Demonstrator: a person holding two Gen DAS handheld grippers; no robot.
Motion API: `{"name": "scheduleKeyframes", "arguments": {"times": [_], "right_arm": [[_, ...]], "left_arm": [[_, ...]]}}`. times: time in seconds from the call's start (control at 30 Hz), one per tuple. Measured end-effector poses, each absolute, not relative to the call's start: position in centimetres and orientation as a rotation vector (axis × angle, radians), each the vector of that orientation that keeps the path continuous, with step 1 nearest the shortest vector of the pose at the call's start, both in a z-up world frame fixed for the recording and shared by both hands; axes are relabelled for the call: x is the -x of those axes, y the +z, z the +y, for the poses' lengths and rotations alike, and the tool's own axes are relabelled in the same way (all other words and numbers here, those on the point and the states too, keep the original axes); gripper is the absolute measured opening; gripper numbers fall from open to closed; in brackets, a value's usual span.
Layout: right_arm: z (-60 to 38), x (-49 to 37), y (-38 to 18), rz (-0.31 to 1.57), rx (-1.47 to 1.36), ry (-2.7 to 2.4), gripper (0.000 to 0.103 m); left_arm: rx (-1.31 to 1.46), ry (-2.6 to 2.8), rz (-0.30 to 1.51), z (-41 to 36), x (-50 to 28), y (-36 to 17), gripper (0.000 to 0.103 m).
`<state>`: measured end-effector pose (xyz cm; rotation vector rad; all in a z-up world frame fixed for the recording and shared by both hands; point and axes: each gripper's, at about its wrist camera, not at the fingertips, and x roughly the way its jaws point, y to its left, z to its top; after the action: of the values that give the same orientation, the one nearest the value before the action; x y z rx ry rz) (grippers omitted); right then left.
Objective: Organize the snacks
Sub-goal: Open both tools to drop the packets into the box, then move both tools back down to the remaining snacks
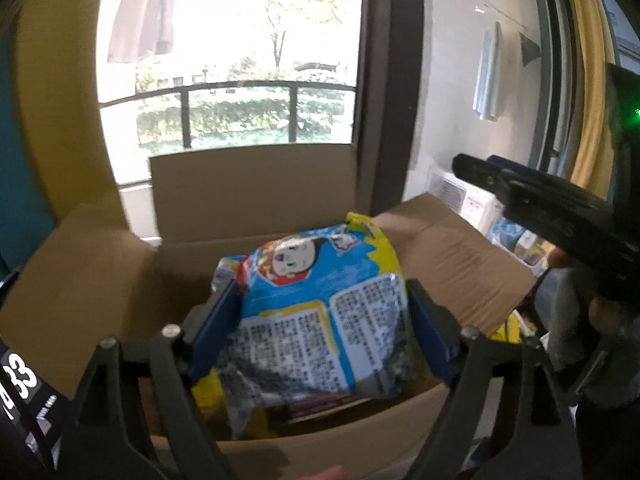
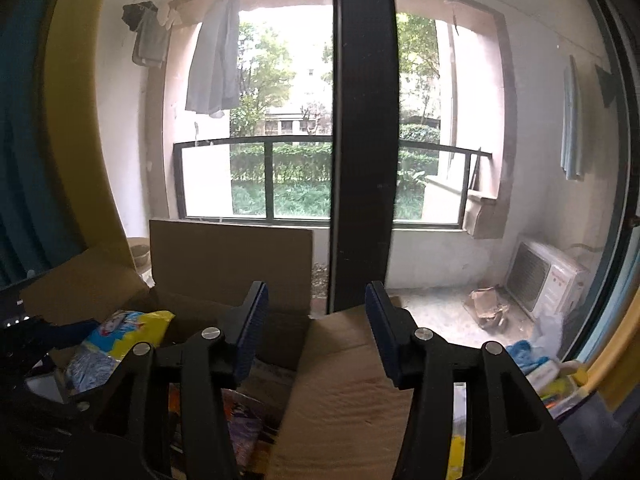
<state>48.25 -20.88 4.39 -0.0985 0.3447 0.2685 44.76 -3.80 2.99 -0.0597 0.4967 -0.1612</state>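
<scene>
A blue and yellow snack bag (image 1: 320,300) with a cartoon face hangs over an open cardboard box (image 1: 256,188). It sits between the blue pads of my left gripper (image 1: 322,286), whose jaws stand wide and look slack on it. Other packets (image 1: 304,404) lie in the box beneath. From the right wrist the same bag (image 2: 132,332) shows at the left over the box (image 2: 228,256). My right gripper (image 2: 316,300) is open with nothing between its fingers, above the box's right flap (image 2: 344,392). Its black body (image 1: 552,208) shows at the right of the left wrist view.
Several more snack packets (image 2: 552,380) lie on the right beside the box. A dark window post (image 2: 360,140) stands just behind it. Yellow curtains (image 2: 76,140) hang at both sides. Beyond the glass is a balcony with an air-conditioner unit (image 2: 548,280).
</scene>
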Motion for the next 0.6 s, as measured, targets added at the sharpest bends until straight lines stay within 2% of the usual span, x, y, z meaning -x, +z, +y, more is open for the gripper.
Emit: {"name": "scheduleKeyframes", "arguments": {"times": [0.07, 0.2, 0.6], "right_arm": [[-21.3, -47.7, 4.5, 0.339, 0.112, 0.268, 0.053], [-23.0, -46.2, 4.7, 0.332, 0.113, 0.259, 0.053], [-25.1, -43.3, 4.5, 0.37, 0.062, 0.244, 0.054]], "left_arm": [[0.066, -0.179, 0.495, -4.6, -45.1, 3.2, 0.092], [0.076, -0.189, 0.478, -5.4, -44.8, 3.9, 0.094], [0.064, -0.178, 0.451, -5.8, -41.2, 5.8, 0.095]]}}
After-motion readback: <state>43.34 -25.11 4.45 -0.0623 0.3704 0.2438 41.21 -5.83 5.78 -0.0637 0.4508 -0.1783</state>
